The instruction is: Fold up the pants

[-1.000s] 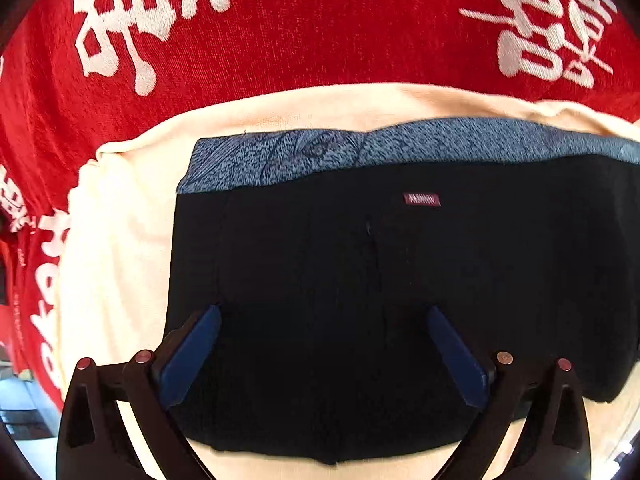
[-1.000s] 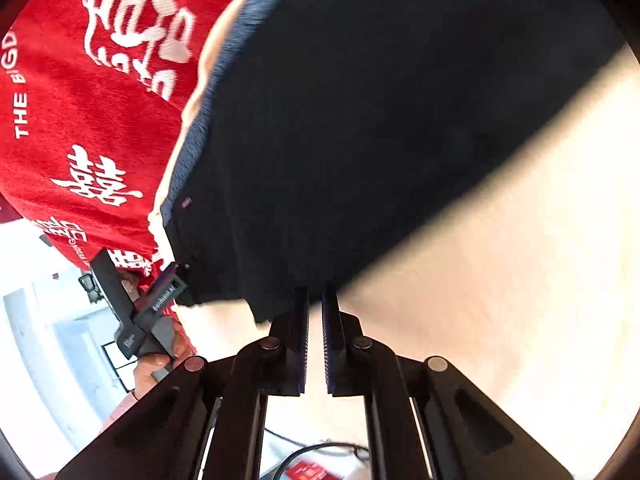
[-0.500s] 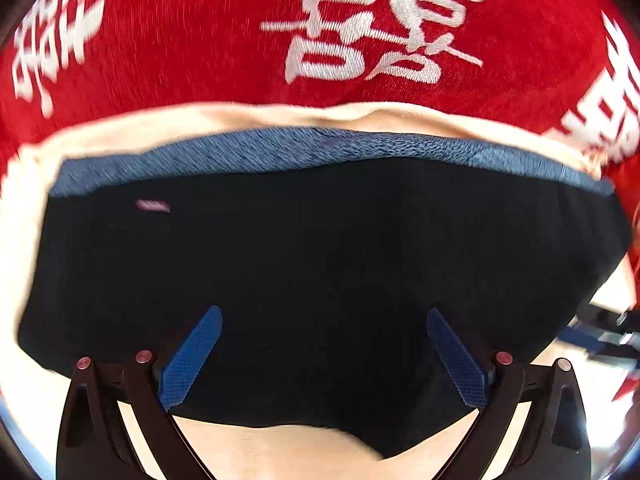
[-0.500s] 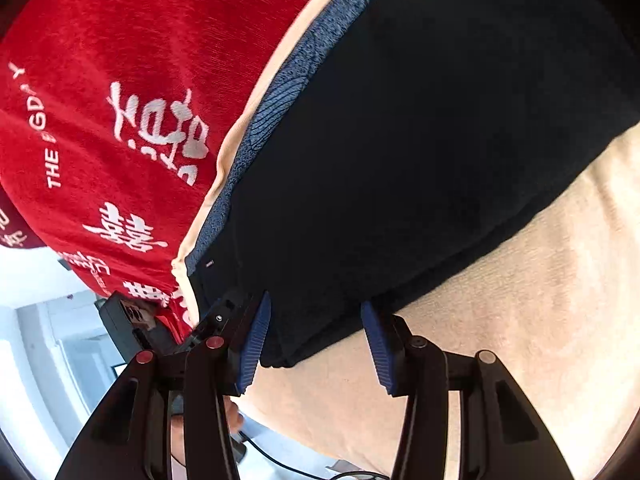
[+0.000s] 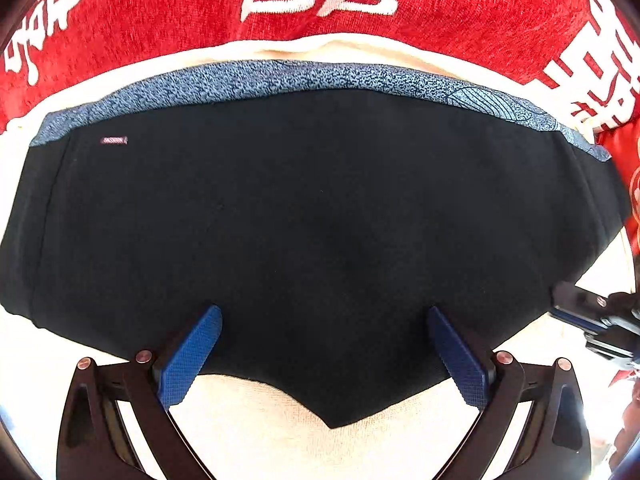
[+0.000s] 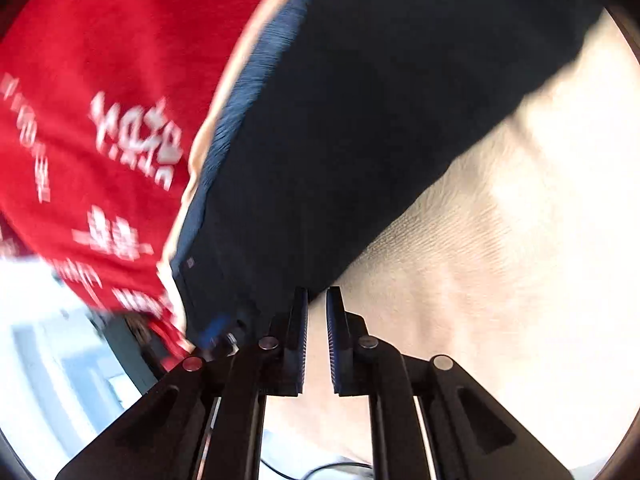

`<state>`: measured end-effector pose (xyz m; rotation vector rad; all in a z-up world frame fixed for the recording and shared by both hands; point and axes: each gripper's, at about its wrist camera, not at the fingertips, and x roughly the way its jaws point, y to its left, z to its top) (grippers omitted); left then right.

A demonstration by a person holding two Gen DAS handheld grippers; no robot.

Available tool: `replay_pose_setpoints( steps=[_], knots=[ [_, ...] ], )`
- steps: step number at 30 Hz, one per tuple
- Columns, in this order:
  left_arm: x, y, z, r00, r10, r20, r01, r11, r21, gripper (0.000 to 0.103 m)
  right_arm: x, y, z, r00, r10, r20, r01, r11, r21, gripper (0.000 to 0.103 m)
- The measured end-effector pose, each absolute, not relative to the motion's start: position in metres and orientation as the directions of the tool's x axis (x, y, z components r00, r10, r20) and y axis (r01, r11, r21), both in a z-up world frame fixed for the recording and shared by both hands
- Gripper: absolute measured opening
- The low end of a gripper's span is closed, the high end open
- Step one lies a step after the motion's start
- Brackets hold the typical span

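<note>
Black pants with a speckled blue waistband lie flat on a cream cloth. My left gripper hangs open over the lower middle of them, pointing steeply down, with its blue pads wide apart and nothing pinched. In the right wrist view the pants run up and to the right. My right gripper sits at their near edge. Its jaws are closing to a thin slit. The dark hem meets the left fingertip; I cannot tell whether any fabric is pinched.
A red cloth with white characters lies under the cream cloth and beyond the waistband. It fills the left of the right wrist view as the red cloth. Bare cream cloth spreads to the right of the pants. A bright floor shows at lower left.
The left gripper slid sideways along the pants, so the small label now sits far left. The right jaws went from shut to open around the hem, then closed again.
</note>
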<state>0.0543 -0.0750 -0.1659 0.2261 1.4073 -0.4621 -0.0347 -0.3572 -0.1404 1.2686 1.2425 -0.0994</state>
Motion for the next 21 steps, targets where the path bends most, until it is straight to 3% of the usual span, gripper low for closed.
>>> replay_pose_setpoints(
  steps=[4,9,16,19,21],
  knots=[
    [0.046,-0.077,-0.142,0.141,-0.189,-0.972,0.45,0.887,-0.108,0.103,-0.037,-0.386,-0.105,0.372,0.416,-0.83,0.6,0.574,0.557,0.045],
    [0.054,-0.119,-0.128,0.207,-0.216,-0.954,0.457,0.884,-0.101,0.103,-0.007,-0.435,-0.104,0.396,0.329,-0.858,0.59,0.624,0.512,0.047],
    [0.098,-0.197,-0.143,0.255,-0.157,-0.954,0.413,0.91,-0.039,0.103,0.072,-0.452,-0.136,0.325,0.295,-0.899,0.465,0.777,0.423,0.035],
    [0.098,-0.22,-0.166,0.262,-0.104,-0.959,0.401,0.916,0.01,0.103,0.083,-0.472,-0.149,0.323,0.245,-0.914,0.456,0.806,0.378,0.01],
    [0.096,-0.219,-0.166,0.301,-0.119,-0.946,0.389,0.921,0.008,0.103,0.091,-0.491,-0.155,0.325,0.209,-0.922,0.466,0.813,0.348,0.005]
  ],
)
